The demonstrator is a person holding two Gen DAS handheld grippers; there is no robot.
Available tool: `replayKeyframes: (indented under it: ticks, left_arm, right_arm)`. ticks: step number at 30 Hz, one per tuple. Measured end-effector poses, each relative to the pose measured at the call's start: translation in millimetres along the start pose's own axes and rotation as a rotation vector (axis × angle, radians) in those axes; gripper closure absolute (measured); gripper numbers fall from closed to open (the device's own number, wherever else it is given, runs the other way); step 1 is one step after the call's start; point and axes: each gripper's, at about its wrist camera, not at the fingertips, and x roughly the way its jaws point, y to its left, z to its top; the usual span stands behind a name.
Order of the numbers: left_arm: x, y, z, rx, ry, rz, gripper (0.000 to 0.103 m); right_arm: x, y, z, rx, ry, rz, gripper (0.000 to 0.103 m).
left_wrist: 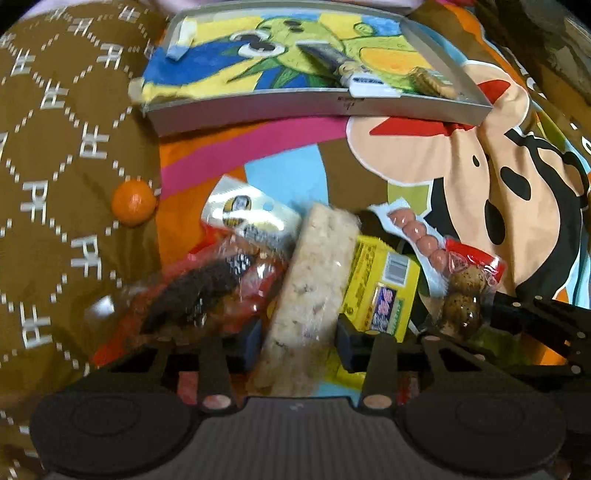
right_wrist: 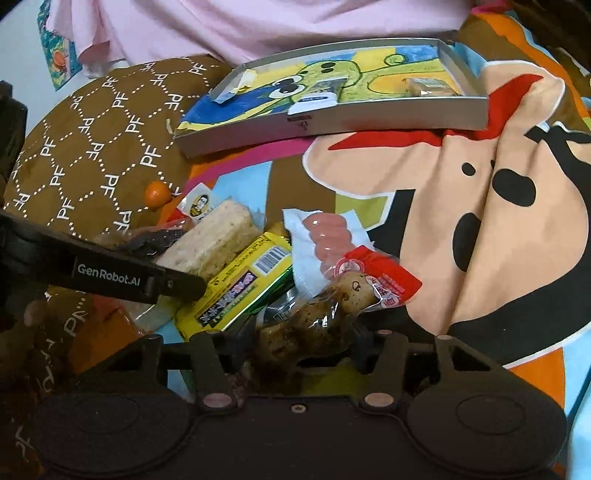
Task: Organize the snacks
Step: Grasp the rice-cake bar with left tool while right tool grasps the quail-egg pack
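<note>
A pile of snack packs lies on a cartoon-print blanket. My left gripper (left_wrist: 299, 339) is shut on a pale rice crisp bar (left_wrist: 314, 266), its pads against both long sides. Beside the bar lie a yellow pack (left_wrist: 380, 291), a red bag of dark snacks (left_wrist: 207, 288) and a sausage pack (left_wrist: 417, 232). My right gripper (right_wrist: 299, 345) is shut on a clear pack of brown braised eggs (right_wrist: 314, 317) with a red top. A grey shallow box (right_wrist: 332, 122) with a drawing inside sits farther back and holds a few small packs.
A brown patterned cushion (left_wrist: 55, 147) rises at the left, with a small orange (left_wrist: 133, 203) against it. The left gripper's finger (right_wrist: 110, 273) crosses the right wrist view over the pile. A person's pink clothing (right_wrist: 258, 26) is behind the box.
</note>
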Motion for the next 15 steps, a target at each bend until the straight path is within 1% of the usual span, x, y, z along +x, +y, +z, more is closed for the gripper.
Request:
replayKeyframes:
  ticks: [3,6,7,8,10,13,15]
  left_arm:
    - [-3,3,-5,-0.047,0.040,-0.051,0.066]
    - [-5,3,-10,-0.061,0.045,-0.058,0.066]
    - [-5,2,-12,-0.060,0.041,-0.056,0.066]
    - [-5,2,-12,-0.061,0.040,-0.054,0.066]
    - [-3,3,-13,-0.069,0.039,-0.052,0.066]
    - [-3,2,-12,-0.068,0.036,-0.050,0.066]
    - [-3,1,-13,-0.061,0.034,-0.046,0.066]
  right_arm:
    - [-6,5,1,-0.026,-0.013,-0.003,0.053]
    - [-14,14,1,-0.084,-0.039,-0.010,0.057]
    - [-16,16,1,-0.096,-0.043,0.000,0.059]
    - [-18,17,1,-0.097,-0.045,0.022,0.063]
    - [-17,17,1,-0.074,-0.038,0.080,0.067]
    - [-13,17,1,-0.058,-0.022,0.125,0.068]
    - [-9,17,1,-0.044,0.009,0.155,0.068]
